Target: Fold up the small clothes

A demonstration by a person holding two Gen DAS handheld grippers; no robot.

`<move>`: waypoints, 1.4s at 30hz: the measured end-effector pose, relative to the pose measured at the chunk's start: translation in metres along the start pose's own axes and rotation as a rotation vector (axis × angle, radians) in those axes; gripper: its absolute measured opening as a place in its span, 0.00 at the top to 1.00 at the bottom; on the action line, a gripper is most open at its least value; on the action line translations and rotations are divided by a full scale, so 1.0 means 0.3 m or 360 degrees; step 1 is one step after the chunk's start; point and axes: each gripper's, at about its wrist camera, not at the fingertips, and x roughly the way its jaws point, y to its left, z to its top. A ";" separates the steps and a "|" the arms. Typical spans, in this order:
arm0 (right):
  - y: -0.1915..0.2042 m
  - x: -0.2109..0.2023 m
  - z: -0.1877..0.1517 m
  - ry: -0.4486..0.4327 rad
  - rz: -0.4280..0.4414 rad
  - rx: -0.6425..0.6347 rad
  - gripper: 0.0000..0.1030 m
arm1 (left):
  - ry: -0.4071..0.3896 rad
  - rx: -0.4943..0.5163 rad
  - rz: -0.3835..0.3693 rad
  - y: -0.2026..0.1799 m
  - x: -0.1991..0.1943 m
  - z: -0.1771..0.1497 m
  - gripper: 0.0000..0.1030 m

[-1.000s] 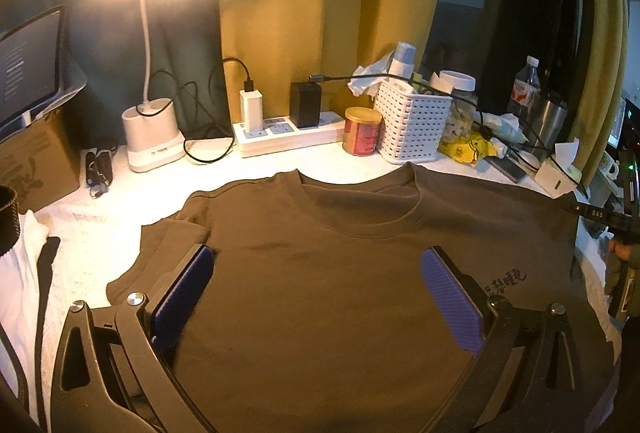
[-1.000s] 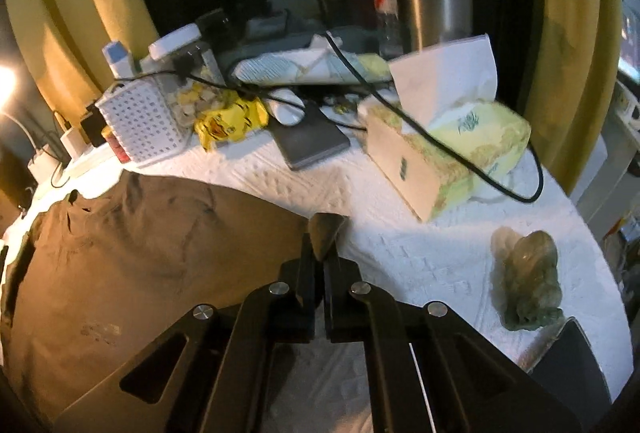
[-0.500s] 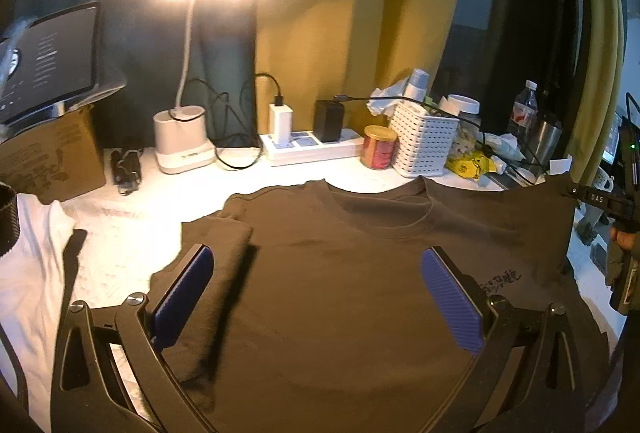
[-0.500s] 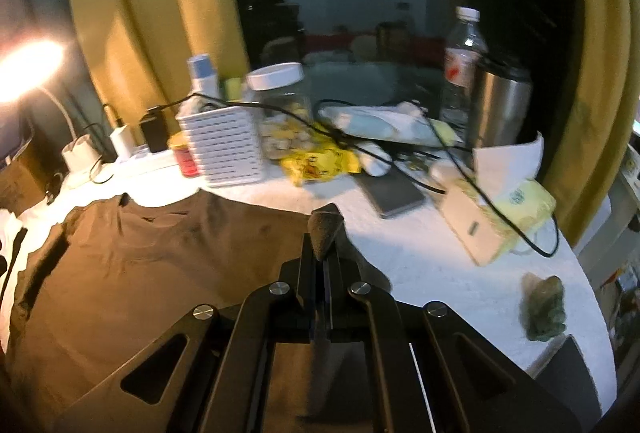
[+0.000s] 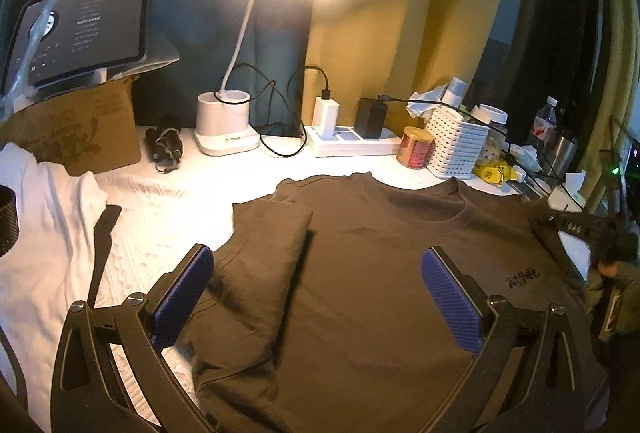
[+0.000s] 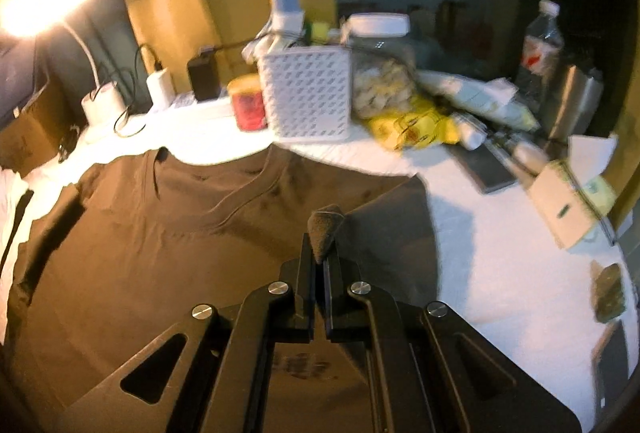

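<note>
Step in hand: side fold of the brown T-shirt (image 5: 360,293). It lies face up on the white-covered bench (image 5: 168,233), collar (image 5: 416,201) toward the back edge with its clutter, hem toward the near edge; long axis runs back to front.

Right claw (image 6: 323,233): jaws clamped on a pinch of brown fabric from the shirt's right edge, raised off the bench, with the right sleeve (image 6: 392,229) draped beneath. Judged to be carrying that side inward over the body.

Left claw (image 5: 316,297): jaws wide apart, nothing between them, hovering over the chest. The left sleeve (image 5: 268,253) is already folded in and lies flat on the body.

Next move, as I read it: lay the right side across toward the centre line, edge parallel to the long axis, then release. Risk: fabric bunching under the lifted flap.
</note>
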 end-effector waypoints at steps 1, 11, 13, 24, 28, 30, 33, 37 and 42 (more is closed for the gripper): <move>0.008 0.014 -0.004 0.0027 0.0034 0.0004 0.94 | 0.0000 -0.0003 0.0000 0.003 -0.002 0.000 0.01; -0.030 -0.078 -0.057 0.0011 0.0081 0.0003 0.48 | 0.0011 0.0013 -0.0026 -0.041 -0.005 -0.004 0.01; -0.088 -0.114 -0.072 -0.0010 0.0033 0.0046 0.48 | 0.0012 0.0030 -0.0039 -0.067 -0.008 -0.005 0.01; -0.392 -0.145 -0.238 0.0115 -0.0030 0.0370 0.48 | 0.0052 0.0118 -0.0055 -0.193 -0.019 -0.014 0.01; -0.405 -0.119 -0.265 0.0148 0.0163 0.0448 0.49 | 0.0056 0.0146 -0.0053 -0.228 -0.028 -0.013 0.01; -0.379 -0.125 -0.259 0.0110 0.0176 0.0400 0.57 | 0.0051 0.0167 -0.0049 -0.241 -0.037 -0.011 0.01; -0.344 -0.146 -0.243 0.0056 0.0167 0.0319 0.95 | 0.0045 0.0188 -0.0039 -0.250 -0.054 -0.010 0.01; -0.294 -0.216 -0.223 -0.0069 0.0193 0.0181 0.96 | 0.0028 0.0194 -0.0031 -0.247 -0.084 -0.011 0.01; -0.209 -0.277 -0.238 -0.0114 0.0273 -0.0019 0.95 | 0.0022 0.0185 -0.0035 -0.240 -0.110 -0.027 0.01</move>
